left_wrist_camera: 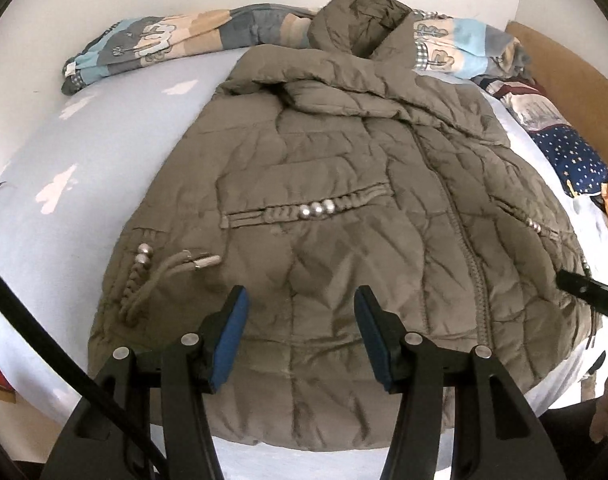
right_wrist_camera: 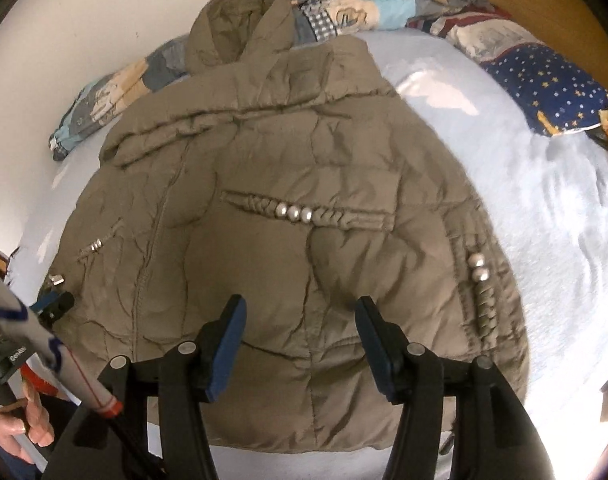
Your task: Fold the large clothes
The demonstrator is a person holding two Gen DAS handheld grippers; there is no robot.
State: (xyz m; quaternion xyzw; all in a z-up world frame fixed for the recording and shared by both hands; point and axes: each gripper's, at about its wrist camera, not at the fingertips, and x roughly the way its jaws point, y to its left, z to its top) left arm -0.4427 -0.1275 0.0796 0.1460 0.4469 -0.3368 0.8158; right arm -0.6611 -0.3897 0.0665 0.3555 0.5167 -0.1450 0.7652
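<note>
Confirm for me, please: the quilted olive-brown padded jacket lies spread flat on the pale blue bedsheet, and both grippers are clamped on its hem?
Not quite. The quilted olive-brown padded jacket does lie spread on the pale blue bedsheet, but the left gripper and right gripper are open, gripping nothing; each wrist view shows it.

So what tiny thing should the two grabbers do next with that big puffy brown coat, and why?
Probably lower both and pinch the hem. The puffy brown quilted coat lies spread flat on the pale blue bed sheet, sleeves already tucked in. The left gripper and right gripper both hover open above its near edge, holding nothing.
</note>
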